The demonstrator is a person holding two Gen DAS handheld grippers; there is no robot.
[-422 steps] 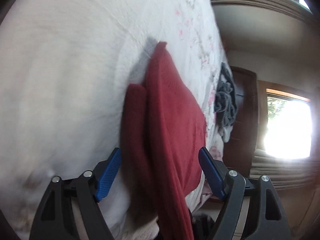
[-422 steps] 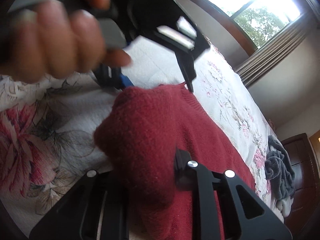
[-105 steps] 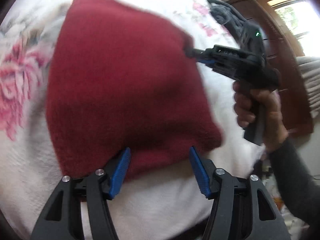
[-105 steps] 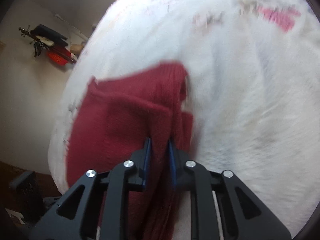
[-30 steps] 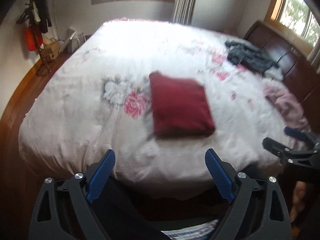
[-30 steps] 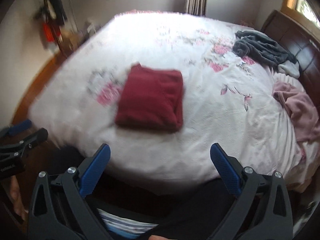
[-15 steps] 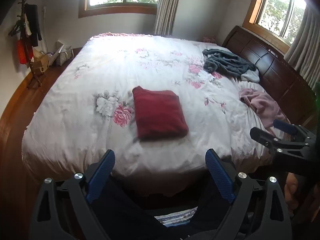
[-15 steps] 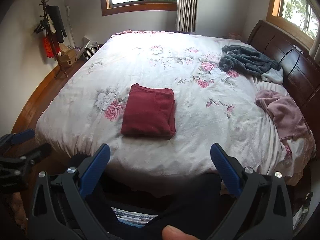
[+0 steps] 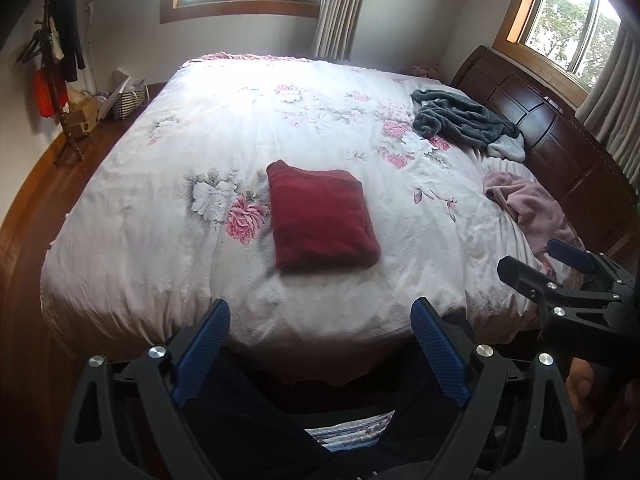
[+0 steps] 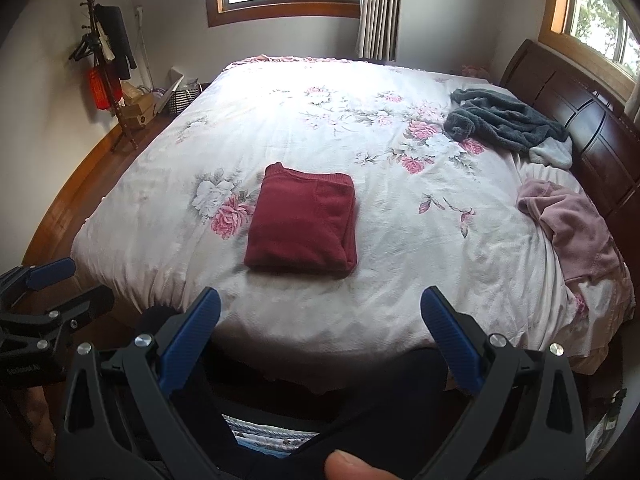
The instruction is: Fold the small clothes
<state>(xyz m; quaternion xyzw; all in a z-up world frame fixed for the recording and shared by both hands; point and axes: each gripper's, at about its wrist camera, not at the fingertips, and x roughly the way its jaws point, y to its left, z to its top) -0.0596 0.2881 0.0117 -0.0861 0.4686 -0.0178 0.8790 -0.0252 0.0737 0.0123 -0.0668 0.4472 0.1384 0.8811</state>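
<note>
1. Blue-padded and spread wide, the left gripper (image 9: 320,344) holds nothing; it hangs short of the bed's near edge, above the person's dark-clad legs.
2. Equally wide apart and empty, the right gripper (image 10: 320,330) sits at about the same standoff; each gripper shows at the edge of the other's view, off to the side of the mattress.
3. Beyond both, the red sweater (image 10: 302,224) lies folded into a neat rectangle on the floral bedspread (image 9: 208,272), near the middle of the bed's front half — flat, edges roughly squared, touched by neither gripper.
4. Farther out, near the dark wooden headboard (image 10: 576,120), a grey garment (image 10: 504,124) lies crumpled, and a pink garment (image 10: 572,224) is bunched closer to the bed's right edge.
5. Judging by this, the sweater's fold looks finished and the step in hand is a pause between items.
6. Next would likely be the pink garment, the nearer one — that calls for a reach across the bed, a pinch on an edge, and dragging it to open bedspread to be spread flat.
</note>
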